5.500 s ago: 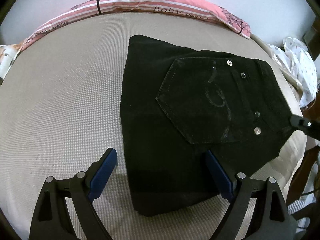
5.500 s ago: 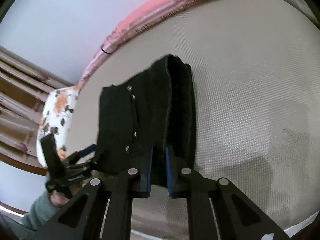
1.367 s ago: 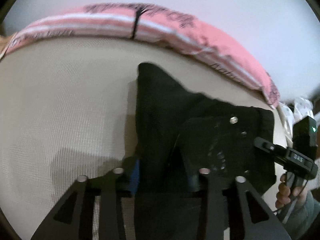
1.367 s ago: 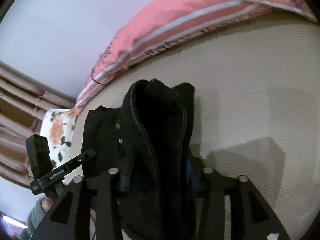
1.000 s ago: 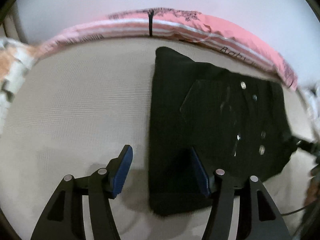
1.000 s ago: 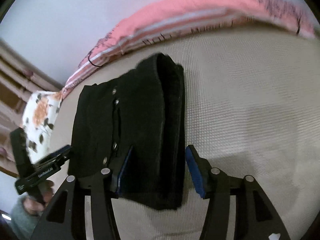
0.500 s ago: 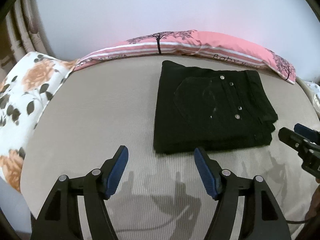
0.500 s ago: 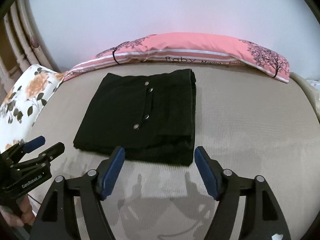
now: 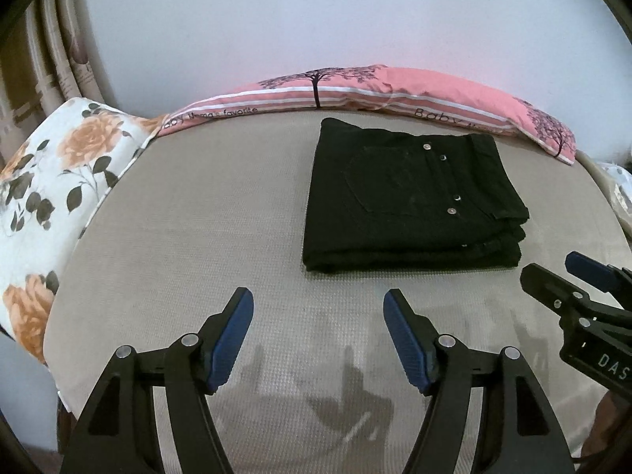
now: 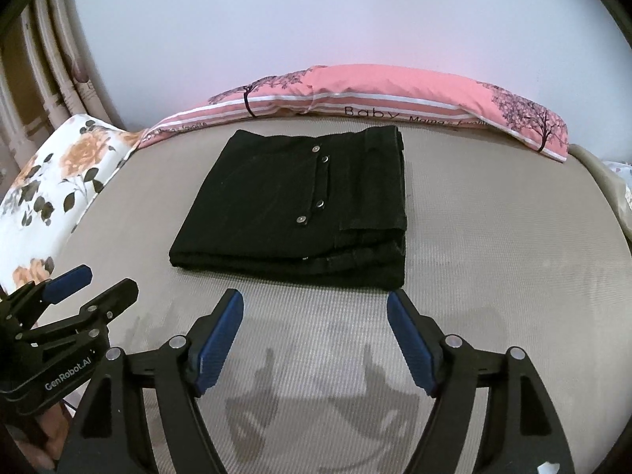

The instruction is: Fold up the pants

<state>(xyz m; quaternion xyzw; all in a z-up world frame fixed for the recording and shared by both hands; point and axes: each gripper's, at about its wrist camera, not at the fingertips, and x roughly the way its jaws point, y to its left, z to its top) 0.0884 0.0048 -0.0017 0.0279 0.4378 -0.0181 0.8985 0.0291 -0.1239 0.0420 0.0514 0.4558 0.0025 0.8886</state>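
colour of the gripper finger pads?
Blue pads on black frames, clearest in the right wrist view.

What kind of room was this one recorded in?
Most likely a bedroom: folded black pants lie on a beige mattress, with a long pink pillow against the wall and a floral pillow at the side.
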